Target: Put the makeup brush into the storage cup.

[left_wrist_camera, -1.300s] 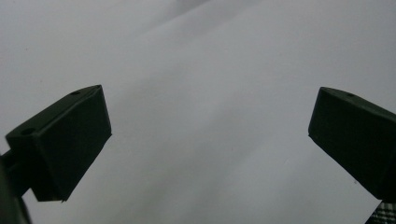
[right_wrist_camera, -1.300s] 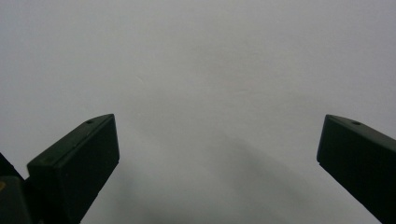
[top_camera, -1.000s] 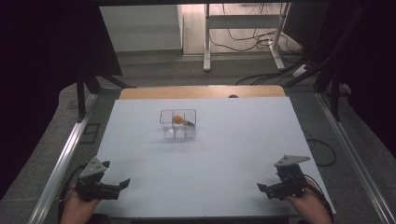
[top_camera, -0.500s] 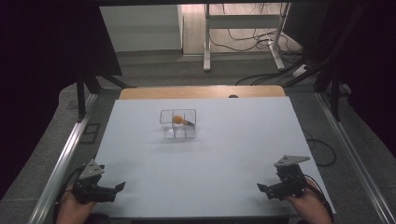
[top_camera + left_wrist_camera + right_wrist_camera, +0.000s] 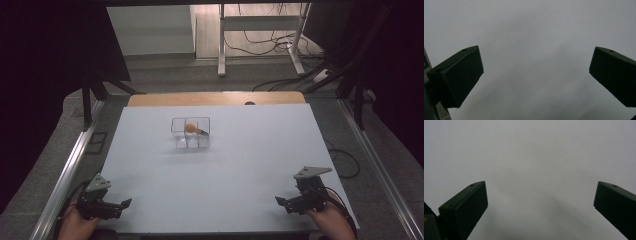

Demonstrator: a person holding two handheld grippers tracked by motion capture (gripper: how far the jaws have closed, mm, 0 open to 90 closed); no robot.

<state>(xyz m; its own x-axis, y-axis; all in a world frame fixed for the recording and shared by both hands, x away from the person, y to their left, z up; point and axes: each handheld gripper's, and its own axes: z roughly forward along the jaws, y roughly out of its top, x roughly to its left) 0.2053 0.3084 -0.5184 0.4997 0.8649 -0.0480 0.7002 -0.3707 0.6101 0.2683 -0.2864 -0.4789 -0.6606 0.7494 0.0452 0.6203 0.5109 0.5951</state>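
A small clear box with compartments point(image 5: 190, 133) sits on the white table top point(image 5: 235, 170), a little left of centre. An orange ball-like object point(image 5: 190, 128) with a dark part beside it lies in its back half. My left gripper point(image 5: 126, 204) rests at the near left corner, held by a hand, its jaws wide apart over bare table point(image 5: 534, 62). At the near right corner, my right gripper point(image 5: 280, 202) is also open with nothing between the jaws point(image 5: 541, 192). Both grippers are far from the box.
Metal rails point(image 5: 70, 170) run along both sides of the table. A wooden strip point(image 5: 215, 98) borders the far edge. Beyond it stand a desk frame point(image 5: 260, 30) and loose cables point(image 5: 280, 85) on the floor.
My left gripper has slid back toward the near left corner. The right gripper and the box have stayed put.
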